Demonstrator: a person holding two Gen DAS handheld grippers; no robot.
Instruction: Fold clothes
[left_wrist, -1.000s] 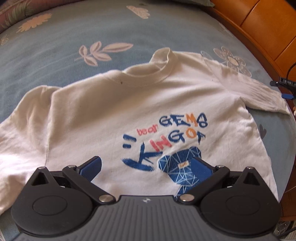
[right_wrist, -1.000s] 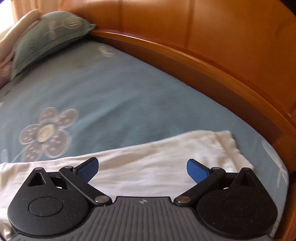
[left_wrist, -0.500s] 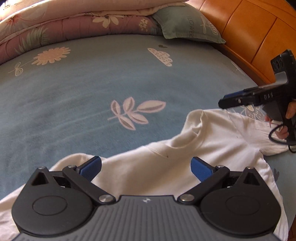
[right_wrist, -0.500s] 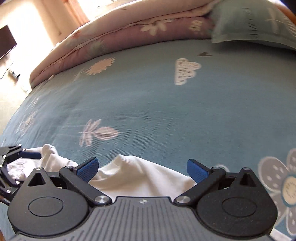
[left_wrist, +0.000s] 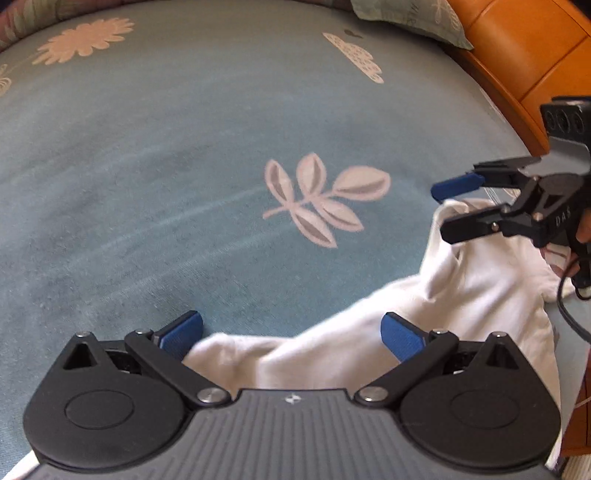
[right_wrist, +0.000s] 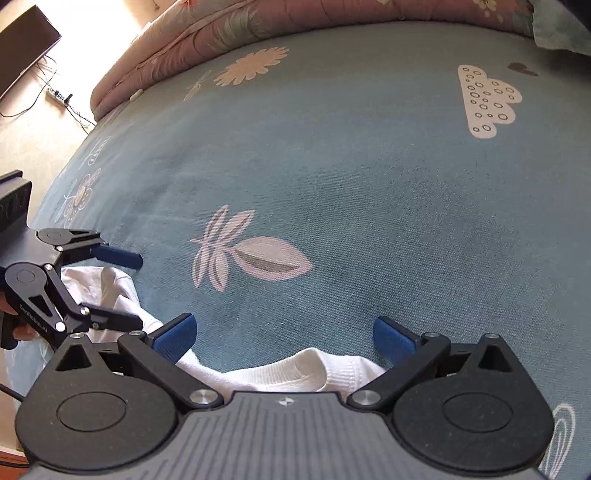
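While both of my grippers hover over the top edge of the white T-shirt, neither has taken hold: the left gripper stands with its blue pads spread wide above the shoulder and sleeve end, and the right gripper is likewise released, its pads straddling the ribbed collar without closing on it.

The shirt lies on the blue patterned bedspread, near the wooden bed frame, with most of its body hidden beneath the tools.

I judge the garment light, soft and limp; it will sag and bunch wherever it is unsupported, and the thin cloth could slip from a shallow pinch. The sound holds are the shoulder seams either side of the collar, taken deep.

Its collar end points away from me toward the pillow; the long axis appears to run from collar back toward me, though the hem is out of view.
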